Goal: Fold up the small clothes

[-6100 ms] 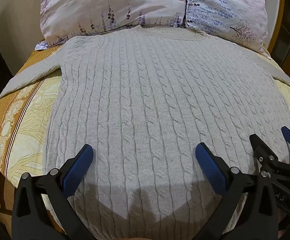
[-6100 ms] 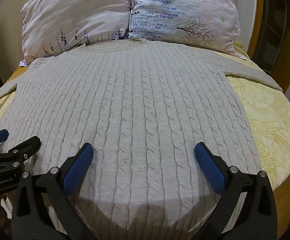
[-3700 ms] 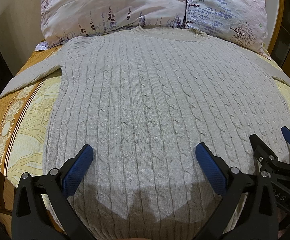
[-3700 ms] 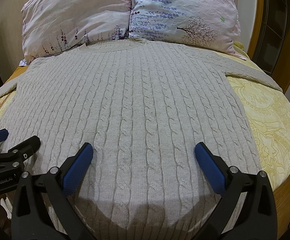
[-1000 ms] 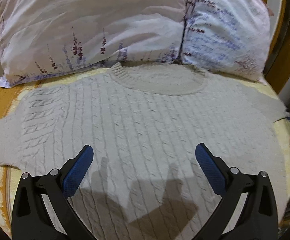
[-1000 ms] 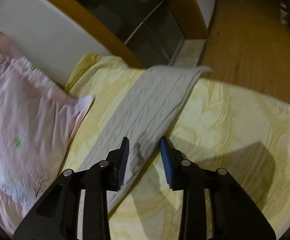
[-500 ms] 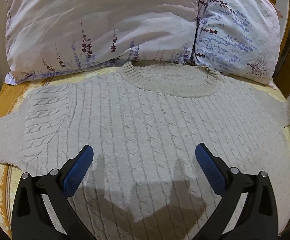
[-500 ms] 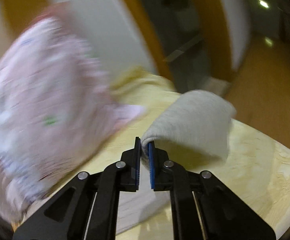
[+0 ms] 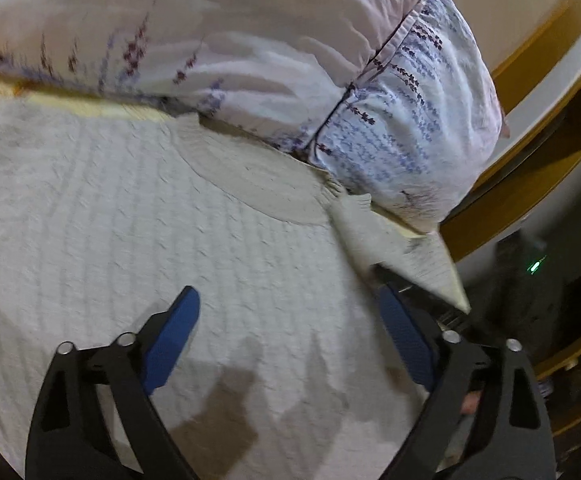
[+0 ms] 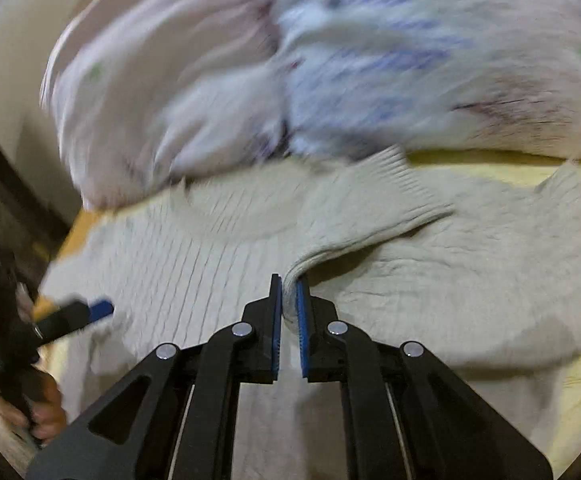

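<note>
1. Left gripper (image 9: 286, 344): jaws wide apart and closing, nothing between the pads. It hangs over the upper chest of the sweater (image 9: 130, 240), pointed down toward the collar (image 9: 258, 184). In the right wrist view one of its blue fingertips (image 10: 100, 307) shows at the sweater's far left edge, with a hand (image 10: 46, 404) below it.

2. Sweater: pale grey cable knit, soft and thick, lying flat on the bed, collar touching the pillows (image 9: 250, 60). Ribbed band at the neck; cables run from collar toward the hem.

3. Right gripper (image 10: 289, 320): jaws together, clamped on the sleeve (image 10: 390, 216) near its ribbed cuff. The sleeve lies doubled over the chest, its long axis running from the jaws up and right, back toward the shoulder.

4. Key relation: the pinched sleeve end sits just below the collar, near the sweater's midline. The right hand is the nearer one; judging by this, the next move is to lay the sleeve down flat.

5. Bedding: yellow patterned sheet (image 10: 490, 160) beyond the right shoulder; floral pillowcases are smooth, creased cotton. Pillows blurred in the right wrist view.
</note>
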The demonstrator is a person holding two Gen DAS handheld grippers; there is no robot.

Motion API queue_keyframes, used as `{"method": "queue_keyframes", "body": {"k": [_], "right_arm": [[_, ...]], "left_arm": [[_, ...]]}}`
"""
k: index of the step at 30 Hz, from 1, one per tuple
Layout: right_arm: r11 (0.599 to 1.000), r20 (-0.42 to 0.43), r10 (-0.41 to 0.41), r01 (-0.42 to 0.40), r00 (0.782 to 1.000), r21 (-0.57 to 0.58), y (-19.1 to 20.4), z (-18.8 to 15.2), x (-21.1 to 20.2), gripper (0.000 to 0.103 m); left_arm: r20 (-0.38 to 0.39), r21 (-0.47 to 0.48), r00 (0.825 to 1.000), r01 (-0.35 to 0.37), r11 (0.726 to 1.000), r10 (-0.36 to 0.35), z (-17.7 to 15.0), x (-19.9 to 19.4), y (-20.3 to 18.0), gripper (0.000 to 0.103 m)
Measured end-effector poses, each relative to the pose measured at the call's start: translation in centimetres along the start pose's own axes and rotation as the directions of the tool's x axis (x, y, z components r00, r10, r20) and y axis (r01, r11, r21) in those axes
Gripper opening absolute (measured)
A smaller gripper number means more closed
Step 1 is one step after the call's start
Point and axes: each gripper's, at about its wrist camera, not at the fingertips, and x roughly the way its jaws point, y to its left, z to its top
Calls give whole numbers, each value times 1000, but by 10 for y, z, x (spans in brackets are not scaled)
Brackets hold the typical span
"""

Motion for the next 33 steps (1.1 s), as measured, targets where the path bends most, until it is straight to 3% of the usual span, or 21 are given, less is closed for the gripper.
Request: {"method": "queue_keyframes", "body": {"k": [3,5,6,10,12,14,17,19,24,28,31,33], "right_arm": [[996,-16,11,-12,1000,-87,28,-4,6,15],[989,10,-6,8,1000,-149,43,-5,5,37],[987,27,-13,17,1000,-163,47,-7,2,39],[988,83,-43,55,996,-147,40,18,-2,39],[987,74,-36,47,997,-153,45,29,6,33],[976,-13,59,-61,998,-211,60,31,20,31],[959,-136,222,-241,966,-150,62,24,33,31],[955,-133,245,-263,960,-138,58,18,32,36],[944,-139,174,-205,975,-259,78,5,30,40],[902,-80,100,-124,992,-413,96,-3,18,39],[940,-50,79,-91,996,-328,88,15,21,39],[951,-54,52,-66,997,-304,85,24,31,26]], "left_arm": [[-20,-52,999,41,998,-42,3,8,2,87],[-22,-72,999,47,996,-49,5,10,3,87],[-20,-81,999,45,996,-47,7,10,5,87],[7,-122,999,37,992,-37,11,2,15,87],[15,-139,999,38,990,-36,13,-2,19,87],[28,-156,999,48,987,-44,15,-7,24,87],[32,-175,999,41,984,-36,14,-10,30,87],[22,-184,999,42,982,-39,13,-7,32,87],[-10,-208,998,58,976,-62,12,4,32,84],[9,-230,997,74,970,-74,17,0,35,82],[38,-240,998,58,969,-50,23,-12,44,82],[47,-242,999,37,969,-27,26,-17,47,83]]}}
